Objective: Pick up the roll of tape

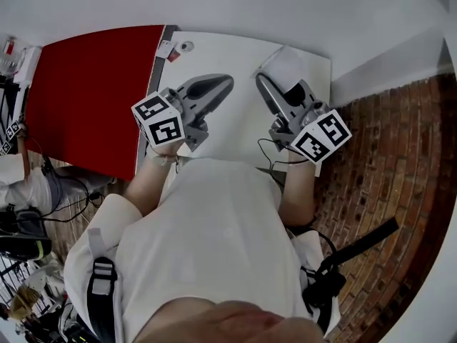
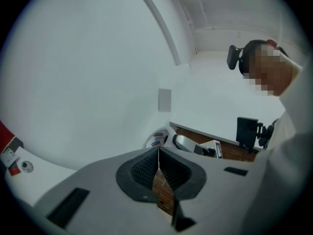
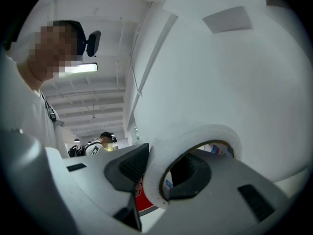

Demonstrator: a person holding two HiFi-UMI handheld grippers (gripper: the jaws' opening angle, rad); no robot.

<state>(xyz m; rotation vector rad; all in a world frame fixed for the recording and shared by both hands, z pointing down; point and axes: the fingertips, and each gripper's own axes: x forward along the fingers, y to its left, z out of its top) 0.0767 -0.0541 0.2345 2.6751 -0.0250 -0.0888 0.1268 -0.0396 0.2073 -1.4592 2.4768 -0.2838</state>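
The roll of tape [image 1: 284,68] is white with a brown core. My right gripper [image 1: 275,84] is shut on it and holds it up above the white table [image 1: 235,52]. In the right gripper view the roll of tape [image 3: 215,132] stands on edge in my right gripper [image 3: 161,169], one pad inside its hole and the other pressed on its outer wall. My left gripper [image 1: 223,84] hovers beside it, a little to the left. In its own view my left gripper [image 2: 158,163] is shut with nothing between the pads. The roll of tape [image 2: 157,138] shows just beyond them.
A red surface [image 1: 86,91] adjoins the table on the left. Small objects [image 1: 175,48] lie at the table's back left corner. Brick floor [image 1: 385,156] lies to the right, and a white wall [image 1: 214,2] stands behind. Another person [image 3: 100,142] stands far off.
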